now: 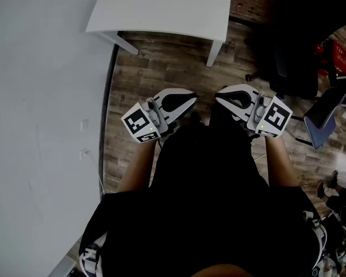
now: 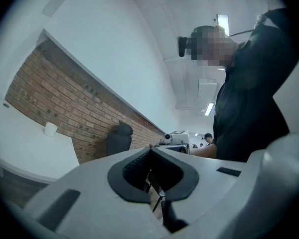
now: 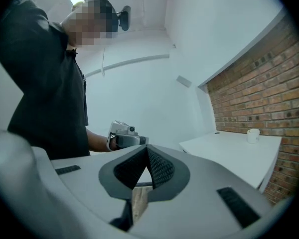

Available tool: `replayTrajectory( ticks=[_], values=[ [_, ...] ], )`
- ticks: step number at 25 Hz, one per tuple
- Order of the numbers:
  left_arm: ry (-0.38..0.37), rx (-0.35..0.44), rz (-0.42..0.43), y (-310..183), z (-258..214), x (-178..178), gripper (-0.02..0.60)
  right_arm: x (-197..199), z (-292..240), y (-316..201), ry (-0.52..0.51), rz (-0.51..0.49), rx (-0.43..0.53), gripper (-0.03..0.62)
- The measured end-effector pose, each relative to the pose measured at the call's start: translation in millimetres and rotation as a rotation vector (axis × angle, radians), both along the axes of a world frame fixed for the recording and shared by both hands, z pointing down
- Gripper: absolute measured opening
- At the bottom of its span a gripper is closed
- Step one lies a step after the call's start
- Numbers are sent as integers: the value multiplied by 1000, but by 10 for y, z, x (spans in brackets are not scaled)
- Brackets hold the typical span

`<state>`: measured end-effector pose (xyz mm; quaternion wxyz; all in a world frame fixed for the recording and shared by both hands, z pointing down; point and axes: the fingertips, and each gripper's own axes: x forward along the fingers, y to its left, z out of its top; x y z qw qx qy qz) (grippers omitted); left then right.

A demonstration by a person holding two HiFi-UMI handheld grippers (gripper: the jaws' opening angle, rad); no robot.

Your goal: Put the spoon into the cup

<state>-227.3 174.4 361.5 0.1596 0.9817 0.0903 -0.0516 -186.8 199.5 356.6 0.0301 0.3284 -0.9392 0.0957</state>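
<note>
Looking down in the head view, the left tool (image 1: 181, 101) and the right tool (image 1: 230, 98) are held close in front of the person's dark-clothed body. They hang over the wooden floor (image 1: 161, 56) with their noses turned toward each other, well apart from the white surface (image 1: 161, 7) at the top of the frame. The part of that surface shown here carries neither cup nor spoon.

The left gripper view shows the left tool (image 2: 150, 153) with its jaws pressed together at the tips. The ribbed pads meet in a V with nothing between them. Far beyond, a small white cup (image 2: 50, 129) stands upright on the surface (image 2: 25, 148) in front of the brick wall (image 2: 65, 98).

The right gripper view shows much the same. The right tool (image 3: 147, 151) is closed tip to tip and empty. The cup (image 3: 252, 135) stands on the surface (image 3: 229, 153) close to the brick wall, well away from both tools.

The spoon shows in no view, and the cup is too small to tell whether a handle sticks out of it. As a judgement, the scene fits two stages alike: the spoon lies somewhere out of frame and is yet to be fetched, or it already sits in the cup. What is settled is that neither tool carries it.
</note>
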Motion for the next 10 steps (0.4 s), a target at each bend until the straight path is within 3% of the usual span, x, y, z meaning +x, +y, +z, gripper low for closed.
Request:
replayTrajectory(
  ticks=[10],
  values=[
    [11,9,-53,-389,69,-147,17,282,160,-72,8,106,-67,6]
  ],
)
